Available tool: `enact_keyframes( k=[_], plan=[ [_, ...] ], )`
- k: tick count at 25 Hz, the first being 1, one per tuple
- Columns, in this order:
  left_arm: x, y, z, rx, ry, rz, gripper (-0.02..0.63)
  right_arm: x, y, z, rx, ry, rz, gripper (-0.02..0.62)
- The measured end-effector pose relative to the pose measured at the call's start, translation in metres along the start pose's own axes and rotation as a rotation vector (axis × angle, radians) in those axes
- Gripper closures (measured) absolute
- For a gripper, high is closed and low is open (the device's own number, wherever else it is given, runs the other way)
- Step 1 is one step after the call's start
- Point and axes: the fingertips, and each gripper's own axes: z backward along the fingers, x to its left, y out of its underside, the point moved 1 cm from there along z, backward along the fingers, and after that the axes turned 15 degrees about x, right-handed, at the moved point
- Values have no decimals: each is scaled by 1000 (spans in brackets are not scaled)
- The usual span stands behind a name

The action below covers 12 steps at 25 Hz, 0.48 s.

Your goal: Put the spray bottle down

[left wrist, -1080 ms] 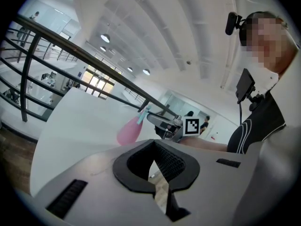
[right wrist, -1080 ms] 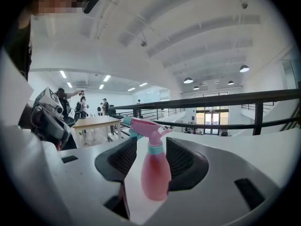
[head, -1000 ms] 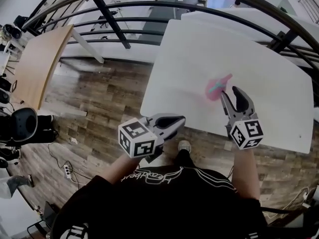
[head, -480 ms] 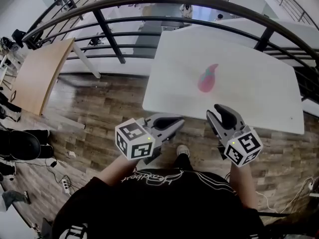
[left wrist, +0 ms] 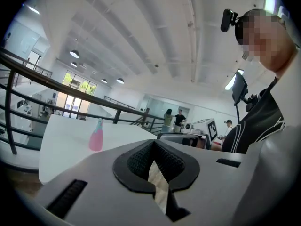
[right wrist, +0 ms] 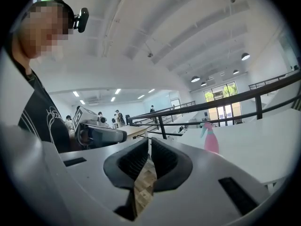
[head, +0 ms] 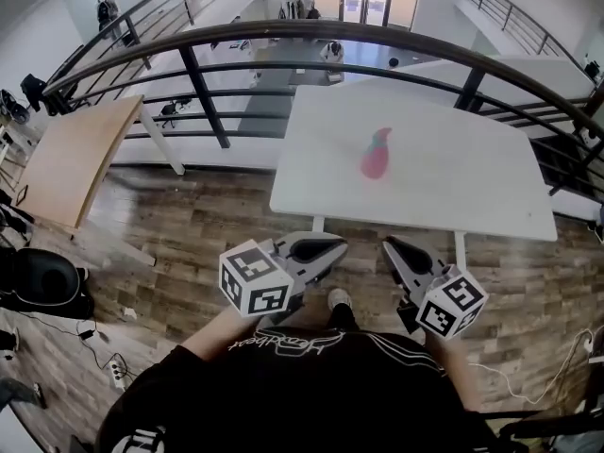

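The right gripper (head: 394,247) has just been closing its jaws, and they now stand almost together with nothing between them. The left gripper (head: 338,246) has its jaws together too, and it is empty. Both hang side by side in front of the person's chest, off the near edge of the white table (head: 472,182) and above the wooden floor (head: 189,253). The pink spray bottle (head: 376,154) stands upright on the table, free of both grippers, left of the middle and about halfway between the near and far edges
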Motion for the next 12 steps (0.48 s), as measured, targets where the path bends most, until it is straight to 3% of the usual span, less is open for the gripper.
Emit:
enact_keyframes(
  k=[12],
  plan=[
    [-44, 11, 10, 1, 8, -32, 598, 47, 22, 16, 26, -49, 10, 575]
  ],
)
